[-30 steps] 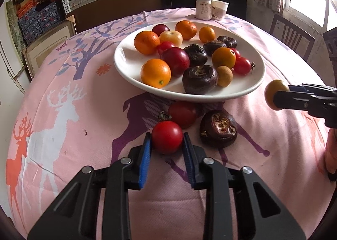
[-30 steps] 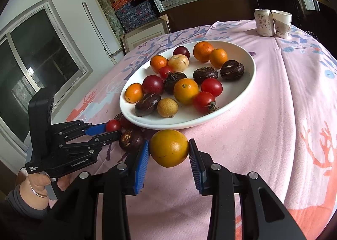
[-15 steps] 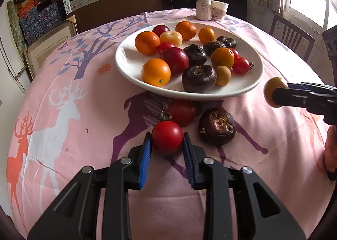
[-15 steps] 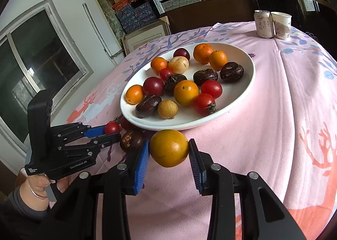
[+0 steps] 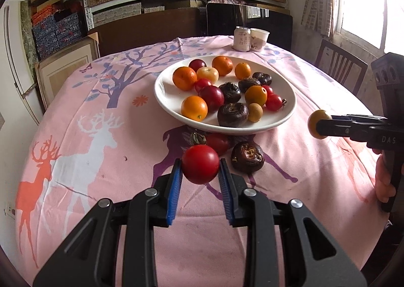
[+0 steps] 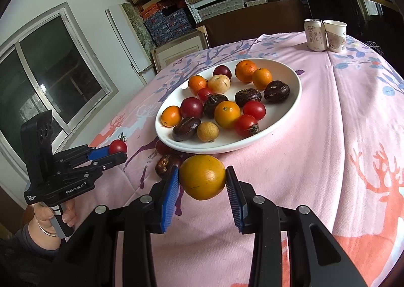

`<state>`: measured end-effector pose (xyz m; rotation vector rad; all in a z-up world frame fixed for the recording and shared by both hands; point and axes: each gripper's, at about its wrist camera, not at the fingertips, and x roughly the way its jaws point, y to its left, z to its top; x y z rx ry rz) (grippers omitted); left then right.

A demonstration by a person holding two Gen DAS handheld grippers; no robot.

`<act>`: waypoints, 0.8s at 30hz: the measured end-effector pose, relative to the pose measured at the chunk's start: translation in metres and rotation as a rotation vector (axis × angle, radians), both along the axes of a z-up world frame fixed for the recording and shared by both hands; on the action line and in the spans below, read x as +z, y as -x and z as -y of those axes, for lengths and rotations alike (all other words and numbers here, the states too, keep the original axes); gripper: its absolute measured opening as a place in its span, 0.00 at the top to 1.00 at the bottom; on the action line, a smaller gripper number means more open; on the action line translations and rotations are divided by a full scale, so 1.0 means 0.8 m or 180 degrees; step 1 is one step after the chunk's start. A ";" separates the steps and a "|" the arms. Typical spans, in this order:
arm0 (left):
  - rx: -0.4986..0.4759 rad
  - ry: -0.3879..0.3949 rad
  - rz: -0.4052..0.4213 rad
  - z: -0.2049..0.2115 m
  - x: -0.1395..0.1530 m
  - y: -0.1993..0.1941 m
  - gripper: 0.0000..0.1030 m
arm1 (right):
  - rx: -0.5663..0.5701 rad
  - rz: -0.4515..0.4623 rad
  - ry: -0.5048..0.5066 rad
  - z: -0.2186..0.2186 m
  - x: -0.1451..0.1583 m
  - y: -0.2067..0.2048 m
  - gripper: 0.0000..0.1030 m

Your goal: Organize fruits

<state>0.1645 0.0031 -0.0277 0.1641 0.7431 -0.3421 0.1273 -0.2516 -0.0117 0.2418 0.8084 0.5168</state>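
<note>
My left gripper (image 5: 200,173) is shut on a red tomato (image 5: 200,167), held above the pink tablecloth in front of the white plate (image 5: 166,100). The same gripper (image 6: 118,152) and tomato (image 6: 118,146) show at the left of the right wrist view. My right gripper (image 6: 202,182) is shut on an orange (image 6: 202,177), just short of the plate's (image 6: 290,115) near rim; it appears at the right edge of the left wrist view (image 5: 318,124). The plate holds several oranges, tomatoes and dark round fruits. Another tomato (image 5: 217,143) and a dark fruit (image 5: 247,157) lie on the cloth by the plate.
A can (image 5: 242,39) and a paper cup (image 5: 259,39) stand at the table's far edge. A wooden chair (image 5: 339,67) sits at the right. Shelves of boxes fill the back wall. A person's hand (image 6: 54,219) grips the left tool's handle.
My left gripper has lifted the red tomato off the cloth and drawn back slightly from the plate. The right gripper with its orange has stayed in place.
</note>
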 end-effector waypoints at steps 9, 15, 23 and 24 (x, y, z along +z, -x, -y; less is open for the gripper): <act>-0.0012 0.0068 0.0119 0.028 0.029 -0.045 0.72 | -0.0090 0.0125 0.0166 0.000 0.057 -0.054 0.63; -0.0010 0.0236 0.0039 0.061 0.039 -0.127 0.65 | -0.0229 0.0033 0.0194 -0.011 0.077 -0.133 0.62; 0.0086 0.0366 -0.0007 0.051 0.042 -0.141 0.48 | -0.0377 0.0007 0.0318 -0.021 0.069 -0.151 0.47; 0.0080 0.0334 0.0046 0.046 0.042 -0.126 0.45 | -0.0382 0.0035 0.0375 -0.022 0.068 -0.141 0.47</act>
